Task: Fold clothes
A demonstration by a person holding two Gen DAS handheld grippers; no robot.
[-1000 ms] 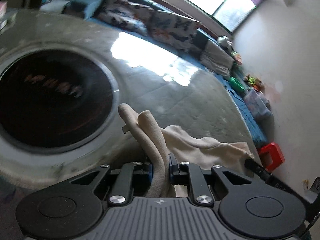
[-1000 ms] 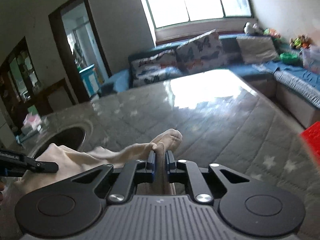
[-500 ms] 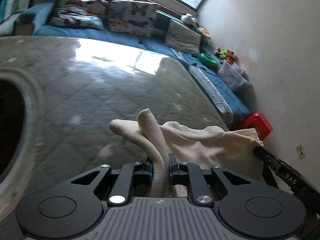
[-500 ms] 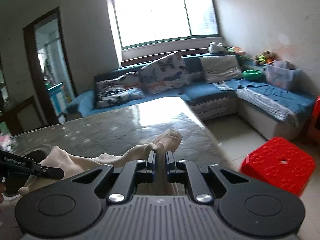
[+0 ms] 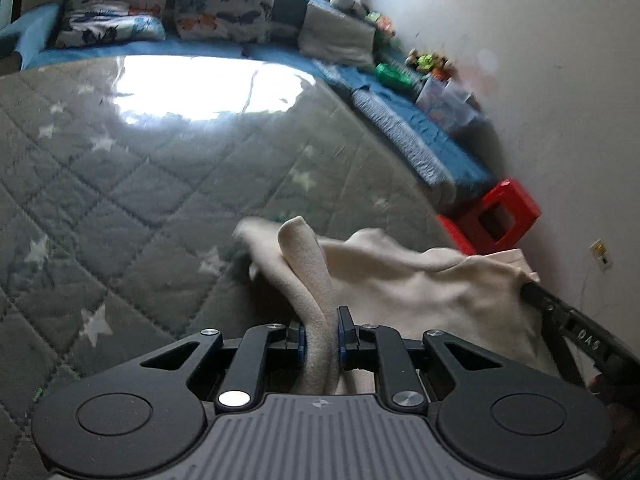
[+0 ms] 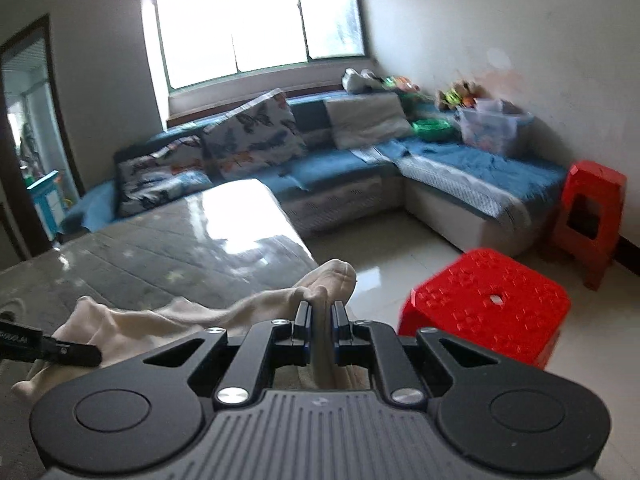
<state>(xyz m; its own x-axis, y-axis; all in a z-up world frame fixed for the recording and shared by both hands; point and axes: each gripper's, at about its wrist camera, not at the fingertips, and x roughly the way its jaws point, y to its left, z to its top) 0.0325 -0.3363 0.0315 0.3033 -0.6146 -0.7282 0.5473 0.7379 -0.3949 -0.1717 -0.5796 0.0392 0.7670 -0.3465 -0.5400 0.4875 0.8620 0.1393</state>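
Observation:
A cream fleece garment (image 5: 404,276) hangs stretched between my two grippers above the grey quilted table (image 5: 120,184). My left gripper (image 5: 322,330) is shut on a thick rolled edge of it, which loops up past the jaws. My right gripper (image 6: 320,316) is shut on another bunched edge of the same garment (image 6: 160,320), out past the table's right end. In the left wrist view the right gripper (image 5: 532,290) shows as a black finger clamped on the cloth's far corner. In the right wrist view the left gripper (image 6: 86,354) shows low at the left.
The quilted table (image 6: 180,252) has star prints and a bright window glare. A blue corner sofa (image 6: 460,176) with butterfly cushions runs behind it. A red stool (image 6: 488,304) stands on the tiled floor just right of the table, a taller red stool (image 6: 592,208) by the wall.
Both grippers have carried the cream garment to the right along the table. The dark round inset has left the left wrist view. The red stools have come into the right wrist view.

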